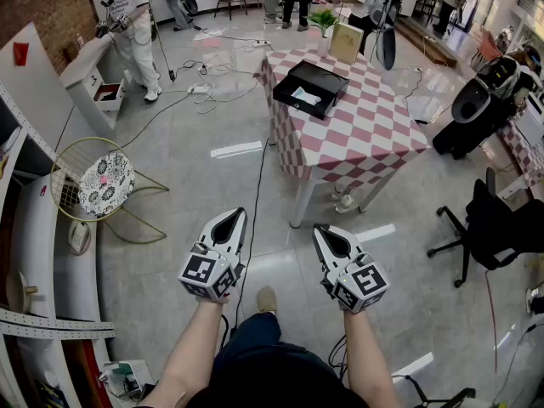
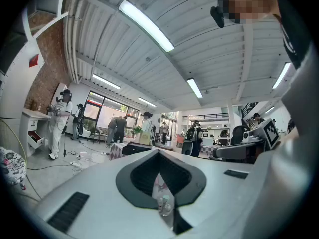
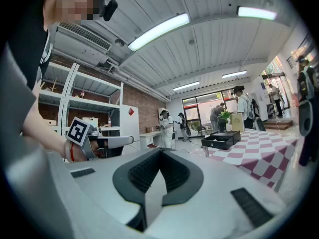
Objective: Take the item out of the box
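Black box (image 1: 323,79) lies well ahead on the table (image 1: 374,134); we should step close first, left gripper (image 1: 230,221) and right gripper (image 1: 327,233) pressed together, empty

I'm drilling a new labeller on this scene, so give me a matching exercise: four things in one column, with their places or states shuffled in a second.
Things
1. black box
2. office chair
3. patterned round seat
4. left tool

Places or states
A. shut, nothing in it
B. on the checkered table
C. on the floor, right of the table
D. beside the white shelving at the left

Pairs: 1-B, 2-C, 3-D, 4-A
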The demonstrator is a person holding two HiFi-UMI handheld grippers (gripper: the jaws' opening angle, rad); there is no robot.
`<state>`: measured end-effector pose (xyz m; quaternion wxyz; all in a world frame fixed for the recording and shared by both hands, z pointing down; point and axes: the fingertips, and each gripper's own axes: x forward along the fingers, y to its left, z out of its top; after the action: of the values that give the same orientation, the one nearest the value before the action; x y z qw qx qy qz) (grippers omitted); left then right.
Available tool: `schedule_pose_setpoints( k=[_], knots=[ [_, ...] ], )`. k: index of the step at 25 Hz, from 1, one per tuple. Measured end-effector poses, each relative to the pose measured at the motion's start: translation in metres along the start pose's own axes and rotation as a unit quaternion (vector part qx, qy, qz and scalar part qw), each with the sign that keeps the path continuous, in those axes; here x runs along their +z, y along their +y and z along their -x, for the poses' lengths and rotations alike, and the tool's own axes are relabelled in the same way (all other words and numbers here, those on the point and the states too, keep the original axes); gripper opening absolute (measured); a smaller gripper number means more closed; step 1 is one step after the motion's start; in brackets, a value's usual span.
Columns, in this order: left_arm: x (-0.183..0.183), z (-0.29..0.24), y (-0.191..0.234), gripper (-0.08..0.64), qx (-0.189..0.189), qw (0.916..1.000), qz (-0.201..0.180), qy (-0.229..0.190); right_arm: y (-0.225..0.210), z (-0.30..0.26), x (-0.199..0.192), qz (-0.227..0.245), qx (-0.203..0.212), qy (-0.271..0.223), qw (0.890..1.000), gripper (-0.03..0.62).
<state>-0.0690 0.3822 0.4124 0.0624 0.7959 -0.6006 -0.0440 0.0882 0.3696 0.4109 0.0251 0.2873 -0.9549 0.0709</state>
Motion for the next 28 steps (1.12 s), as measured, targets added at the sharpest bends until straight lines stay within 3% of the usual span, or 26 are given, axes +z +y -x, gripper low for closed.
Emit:
schedule_pose_setpoints(
  k=[28],
  knots=[
    [-0.01, -0.154, 0.079, 0.011, -0.043, 0.9989, 0.016, 0.011, -0.108, -0.134, 0.008, 0.004, -0.026, -0.002, 1.0, 0.003]
  ],
)
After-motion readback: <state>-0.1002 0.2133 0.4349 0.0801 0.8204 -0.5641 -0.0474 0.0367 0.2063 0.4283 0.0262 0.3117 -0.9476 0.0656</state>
